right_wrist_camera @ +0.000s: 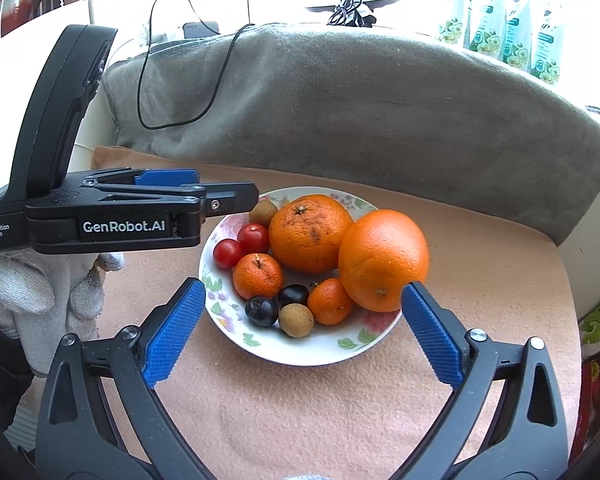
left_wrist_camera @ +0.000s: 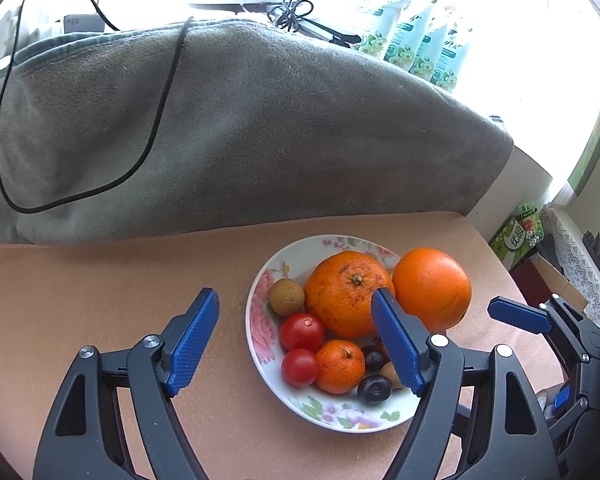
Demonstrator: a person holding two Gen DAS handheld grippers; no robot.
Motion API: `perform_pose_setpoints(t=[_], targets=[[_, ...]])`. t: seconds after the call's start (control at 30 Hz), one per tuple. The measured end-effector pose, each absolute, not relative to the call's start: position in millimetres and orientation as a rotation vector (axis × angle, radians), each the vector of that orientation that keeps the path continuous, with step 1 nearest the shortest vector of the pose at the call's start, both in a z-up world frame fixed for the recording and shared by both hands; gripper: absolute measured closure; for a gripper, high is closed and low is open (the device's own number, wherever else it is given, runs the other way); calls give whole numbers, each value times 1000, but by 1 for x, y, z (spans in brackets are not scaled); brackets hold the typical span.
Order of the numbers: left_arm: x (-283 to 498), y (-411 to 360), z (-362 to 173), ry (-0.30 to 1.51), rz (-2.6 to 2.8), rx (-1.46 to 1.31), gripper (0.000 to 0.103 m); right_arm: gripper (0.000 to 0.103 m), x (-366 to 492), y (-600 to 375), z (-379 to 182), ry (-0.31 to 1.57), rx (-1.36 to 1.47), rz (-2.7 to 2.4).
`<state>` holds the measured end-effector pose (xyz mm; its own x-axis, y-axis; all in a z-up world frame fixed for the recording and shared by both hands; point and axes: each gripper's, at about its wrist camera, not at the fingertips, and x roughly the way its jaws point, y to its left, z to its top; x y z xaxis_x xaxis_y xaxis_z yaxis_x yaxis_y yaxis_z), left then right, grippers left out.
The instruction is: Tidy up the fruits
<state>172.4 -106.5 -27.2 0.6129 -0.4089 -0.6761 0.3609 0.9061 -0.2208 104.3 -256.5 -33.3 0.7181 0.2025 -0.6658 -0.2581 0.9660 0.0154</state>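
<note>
Fruits lay heaped in a flowered plate on a peach-coloured cloth covering the desk, in front of a grey blanket with a black cable draped over it. A large rough-skinned orange sat at the far side of the plate, and a smooth orange leaned against it at the right rim. Nearer lay two red tomatoes, two small mandarins, two dark grapes and a brown longan, with a second longan at the far left rim. The right hand-held gripper hung over the near edge of the plate, jaws spread wide with nothing pinched; its right pad sat just beside the smooth orange. The left hand-held gripper was also spread and empty, at the left of the plate, held in a white glove. Floral packets stood beyond the blanket.
</note>
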Motion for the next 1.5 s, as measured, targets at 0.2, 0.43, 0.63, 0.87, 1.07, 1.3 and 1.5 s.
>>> perform_pose_setpoints(t=[0.2,0.43,0.63,0.87,1.07,1.3,1.5], targets=[[167,-103,-28,793,-439,-68,25,2,104,-263,-31,722,-67,210],[162,-99,-27,789,-436,-73,25,2,102,-263,-28,714,-61,202],[154,-95,-23,774,-430,-69,25,2,96,-262,-23,685,-55,190],[139,-88,-19,746,-421,-66,25,2,88,-261,-13,656,-49,190],[119,-84,-10,709,-414,-56,24,2,77,-260,-5,634,-57,174],[92,-73,0,698,-366,-74,24,2,62,-263,3,610,-32,149],[67,-66,5,684,-304,-43,24,0,46,-268,6,588,1,95]])
